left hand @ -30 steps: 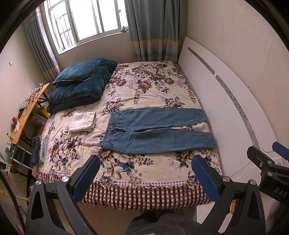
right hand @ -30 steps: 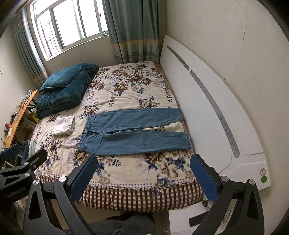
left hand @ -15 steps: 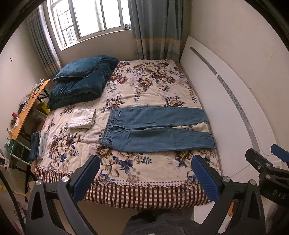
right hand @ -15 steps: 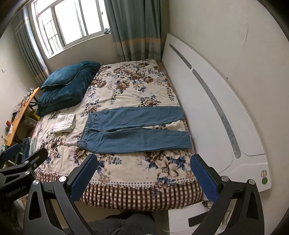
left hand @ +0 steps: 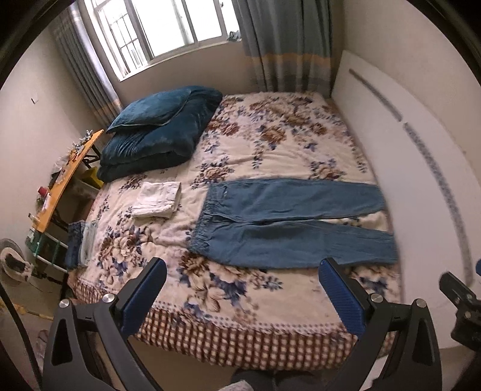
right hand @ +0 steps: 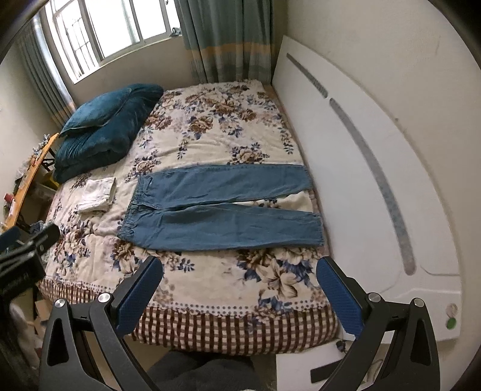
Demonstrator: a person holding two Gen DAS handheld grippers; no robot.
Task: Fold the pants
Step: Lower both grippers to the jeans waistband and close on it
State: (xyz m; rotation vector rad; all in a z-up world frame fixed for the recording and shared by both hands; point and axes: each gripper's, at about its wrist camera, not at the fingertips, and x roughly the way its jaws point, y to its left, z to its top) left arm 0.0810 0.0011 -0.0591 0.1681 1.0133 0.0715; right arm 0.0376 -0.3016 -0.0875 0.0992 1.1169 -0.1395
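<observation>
Left wrist view looks along the left gripper [left hand: 242,288], whose two blue-padded fingers [left hand: 144,296] are spread wide apart with nothing between them. It hangs in the air above the near edge of a bed [left hand: 210,337], touching nothing. Just ahead of the fingers, flat on the floral blanket [left hand: 279,141], lie the blue jeans [left hand: 288,228]. Their waistband points to the gripper's left and the two legs run to its right, slightly parted, the hems ending near the white headboard [left hand: 421,186]. Further left of the waistband sits a small folded white cloth [left hand: 157,200]. Beyond that, ahead and to the left, a dark blue pillow rests on a folded dark blue quilt [left hand: 156,135]. An orange side table [left hand: 64,177] stands off the bed's left edge, and a window [left hand: 168,27] with curtains fills the far wall. At the right edge of this view, part of the other tool shows.

Right wrist view shows the right gripper [right hand: 239,285], also opened wide and empty, held above the bed's checked near edge [right hand: 228,327]. The jeans [right hand: 222,210] lie straight ahead of it, unfolded, with the leg hems ahead and to its right, beside the headboard [right hand: 375,180]. The white cloth [right hand: 97,195] and quilt [right hand: 102,135] lie ahead to its left.
</observation>
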